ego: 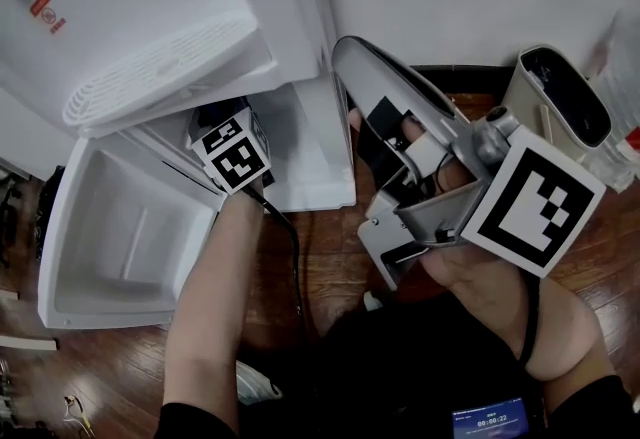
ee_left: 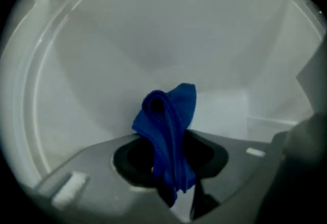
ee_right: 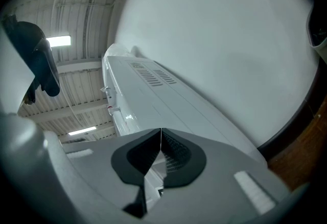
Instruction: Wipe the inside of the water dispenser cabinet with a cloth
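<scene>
The left claw (ee_left: 176,177) is pressed shut on a blue cloth (ee_left: 168,121), pinching it as a folded bunch. The cloth's long axis runs along the claw's own pointing line, so its free fold juts out ahead of the tips. Claw and cloth are inside the cabinet (ee_left: 102,65) at the foot of the water dispenser (ego: 150,17). White walls surround them, and the back wall lies straight ahead of the cloth. Whether the fold touches any wall yet, I cannot tell; it looks just short of the back corner.

Beyond cloth and claw, the cabinet shows only its own moulded shapes, including a paler step (ee_left: 225,108) along the back edge of its floor. The cabinet door (ego: 130,227) hangs open to the left in the head view, and its hollow inner face holds nothing I can see.

The right claw (ee_right: 160,139) is pressed together on nothing, raised outside and well apart from the opening. The left hand is the nearer one, so the wiping probably falls to it: push the fold forward onto a wall, then drag it across.
</scene>
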